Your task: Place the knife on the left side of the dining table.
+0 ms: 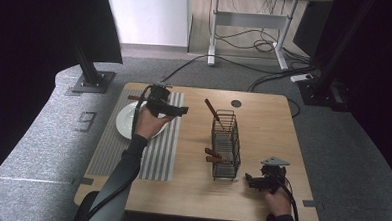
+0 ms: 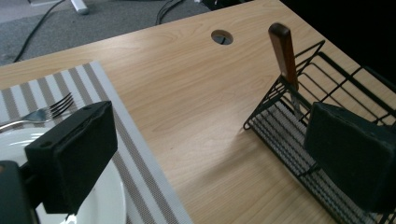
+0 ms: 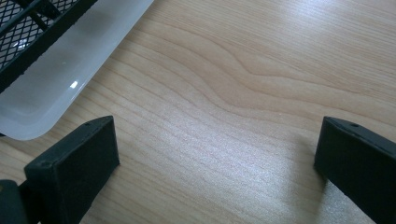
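Nearest my side of the wooden table (image 1: pixel 263 138), at its right, my right gripper (image 1: pixel 255 181) rests low over bare wood with its jaws spread wide and nothing between them. Just left of it stands the black wire cutlery rack (image 1: pixel 226 144) on its translucent drip tray (image 3: pixel 56 81), whose rounded corner sits close to my right gripper's left jaw in the right gripper view. Two wood-handled utensils (image 1: pixel 213 156) poke out of the rack's near left side, and a wood-handled knife (image 2: pixel 285 56) stands tilted in its far end.

Farther off, at the left, my left gripper (image 1: pixel 176 110) hovers over the near edge of a white plate (image 1: pixel 125 120) on a grey striped placemat (image 1: pixel 157 149), jaws spread and empty, facing right toward the rack. A fork (image 2: pixel 44 113) lies across the plate's rim, tines out over the mat, just beyond my left jaw in the left gripper view; a brown handle at the plate's far side is too small to identify.

The fork looks like the next pick. Its thin metal stem on glazed china could slip from the pads or skid and tip off the rim if I close off-centre. Carrying it across, the tines could snag the rack's wires or knock the leaning knife.
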### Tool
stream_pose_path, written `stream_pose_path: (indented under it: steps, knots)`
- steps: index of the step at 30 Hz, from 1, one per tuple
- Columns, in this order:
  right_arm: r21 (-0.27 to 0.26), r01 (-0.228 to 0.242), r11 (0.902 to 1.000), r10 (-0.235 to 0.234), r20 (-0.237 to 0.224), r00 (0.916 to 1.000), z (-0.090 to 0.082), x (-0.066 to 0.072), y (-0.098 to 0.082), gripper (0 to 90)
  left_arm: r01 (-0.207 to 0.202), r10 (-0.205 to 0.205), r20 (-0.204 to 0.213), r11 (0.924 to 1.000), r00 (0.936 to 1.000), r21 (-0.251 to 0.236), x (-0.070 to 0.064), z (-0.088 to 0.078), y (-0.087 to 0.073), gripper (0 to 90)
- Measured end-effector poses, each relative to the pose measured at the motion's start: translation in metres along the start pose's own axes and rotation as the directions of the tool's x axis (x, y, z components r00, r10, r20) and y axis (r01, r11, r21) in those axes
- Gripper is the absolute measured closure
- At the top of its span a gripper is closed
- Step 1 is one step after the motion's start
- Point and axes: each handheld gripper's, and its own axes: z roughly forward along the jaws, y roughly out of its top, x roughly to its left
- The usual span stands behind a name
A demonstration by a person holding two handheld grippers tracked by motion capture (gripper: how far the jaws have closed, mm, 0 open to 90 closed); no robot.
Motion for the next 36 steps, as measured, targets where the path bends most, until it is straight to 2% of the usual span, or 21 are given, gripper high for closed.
stream_pose_path:
  steps: [4, 7, 12, 18, 21, 27, 29, 36]
  knots:
    - [0.000, 0.000, 1.0000, 0.000, 0.000, 1.0000, 0.000, 0.000, 0.000, 0.0, 0.023, -0.023, -0.002, 0.9997, 0.9997, -0.003, -0.007, 0.008, 0.008, 9.0]
    - [-0.001, -0.001, 1.0000, 0.001, 0.000, 1.0000, 0.000, 0.000, 0.000, 0.0, 0.028, -0.028, 0.012, 0.9995, 0.9995, -0.011, -0.013, 0.014, 0.013, 13.8]
    - [0.000, -0.001, 1.0000, 0.001, 0.000, 1.0000, 0.000, 0.000, 0.000, 0.0, 0.058, -0.057, 0.026, 0.9981, 0.9980, -0.020, -0.021, 0.027, 0.022, 16.8]
    - [-0.002, 0.001, 1.0000, -0.001, 0.001, 1.0000, 0.000, 0.000, 0.000, 0.0, 0.102, -0.100, 0.054, 0.9943, 0.9935, -0.031, -0.030, 0.043, 0.029, 23.4]
    - [-0.002, 0.002, 1.0000, -0.002, 0.001, 1.0000, 0.000, 0.000, 0.000, 0.0, 0.110, -0.108, 0.059, 0.9934, 0.9924, -0.032, -0.034, 0.049, 0.031, 26.6]
    - [-0.002, 0.001, 1.0000, -0.001, 0.001, 1.0000, 0.000, 0.000, 0.000, 0.0, 0.151, -0.148, 0.090, 0.9880, 0.9848, -0.032, -0.039, 0.062, 0.035, 37.0]
    - [-0.002, 0.002, 1.0000, -0.002, 0.001, 1.0000, 0.000, 0.000, 0.000, 0.0, 0.166, -0.163, 0.110, 0.9858, 0.9806, -0.025, -0.040, 0.066, 0.035, 39.3]
    - [-0.002, 0.002, 1.0000, -0.002, 0.001, 1.0000, 0.000, 0.000, 0.000, 0.0, 0.202, -0.200, 0.110, 0.9794, 0.9737, -0.010, -0.044, 0.081, 0.034, 48.4]
